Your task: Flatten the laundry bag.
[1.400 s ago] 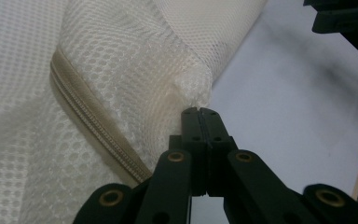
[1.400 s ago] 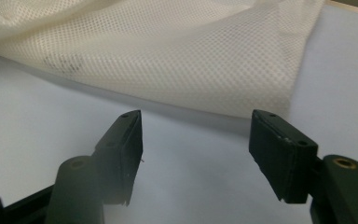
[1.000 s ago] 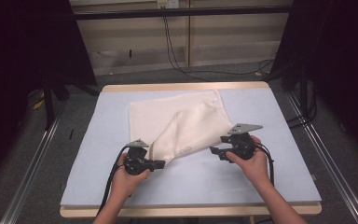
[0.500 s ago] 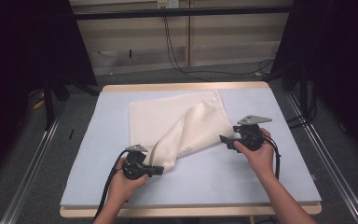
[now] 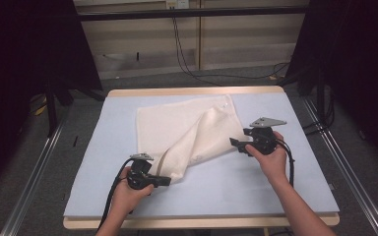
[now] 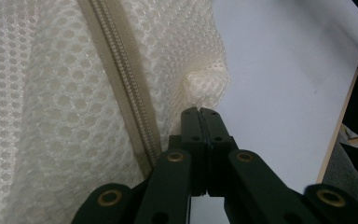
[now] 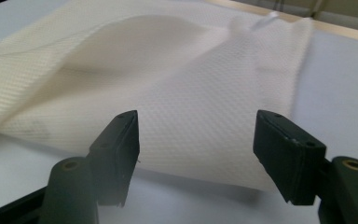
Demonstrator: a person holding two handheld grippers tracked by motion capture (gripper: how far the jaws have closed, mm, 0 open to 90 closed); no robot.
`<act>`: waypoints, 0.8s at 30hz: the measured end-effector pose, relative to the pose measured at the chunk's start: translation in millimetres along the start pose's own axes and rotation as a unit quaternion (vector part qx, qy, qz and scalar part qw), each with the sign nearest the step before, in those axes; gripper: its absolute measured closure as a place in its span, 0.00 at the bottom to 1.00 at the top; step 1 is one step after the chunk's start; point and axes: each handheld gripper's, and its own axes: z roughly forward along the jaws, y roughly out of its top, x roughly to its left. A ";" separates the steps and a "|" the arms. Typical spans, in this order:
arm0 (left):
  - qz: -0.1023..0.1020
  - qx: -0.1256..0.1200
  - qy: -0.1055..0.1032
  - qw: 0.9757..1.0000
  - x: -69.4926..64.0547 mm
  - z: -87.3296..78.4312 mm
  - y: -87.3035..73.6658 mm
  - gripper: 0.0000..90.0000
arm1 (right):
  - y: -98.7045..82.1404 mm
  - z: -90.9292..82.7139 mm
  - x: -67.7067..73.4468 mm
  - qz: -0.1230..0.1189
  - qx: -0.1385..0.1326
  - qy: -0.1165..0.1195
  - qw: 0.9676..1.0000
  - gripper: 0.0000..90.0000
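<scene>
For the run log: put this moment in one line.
left gripper: shut on mesh bag corner | right gripper: open, beside bag | table: bag half folded

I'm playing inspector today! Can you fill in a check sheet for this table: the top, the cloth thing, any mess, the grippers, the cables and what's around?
Surface: pale blue mat on a wooden table, flat.
Job's things: cream mesh bag with a zipper, one corner folded over.
Clutter: nothing seen.
Grippers: left gripper shut on the mesh bag's corner; right gripper open, beside the fold, not touching.
Cables: black cable trails from the left gripper; wall cables hang behind.
Surroundings: grey floor, metal rails, dark curtains.
</scene>
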 end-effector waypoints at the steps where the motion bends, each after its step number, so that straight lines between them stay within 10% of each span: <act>1: 0.003 0.000 0.001 1.000 -0.1 -0.5 -0.4 0.99 | 0.2 2.7 5.2 -0.007 0.006 0.011 1.000 0.35; 24: 0.008 0.007 -0.005 1.000 -6.1 -7.5 -2.2 0.99 | 25.1 65.1 85.2 -0.037 0.046 0.106 0.993 0.42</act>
